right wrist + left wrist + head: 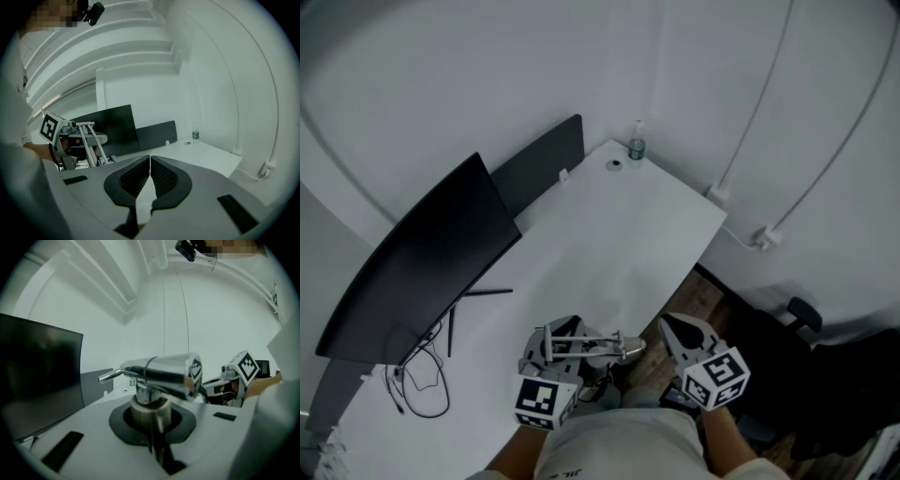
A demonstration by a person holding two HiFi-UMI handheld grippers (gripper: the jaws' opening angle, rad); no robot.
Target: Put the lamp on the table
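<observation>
The lamp (584, 344) is chrome, with thin metal arms and a cone-shaped head (164, 373). My left gripper (555, 345) is shut on its stem and holds it above the near end of the white table (647, 234). In the left gripper view the stem stands between the closed jaws of the left gripper (152, 427). My right gripper (673, 328) hovers just right of the lamp, past the table's edge, shut with nothing in it. In its own view the right gripper (150, 173) has its jaws touching, and the lamp's arms (89, 140) show at the left.
A black monitor (422, 262) stands on the table's left side, with loose cables (422, 380) by its foot. A small bottle (637, 142) sits at the far corner beside a dark panel (539, 164). A wall socket with a cord (764, 237) and a dark chair (802, 314) are to the right.
</observation>
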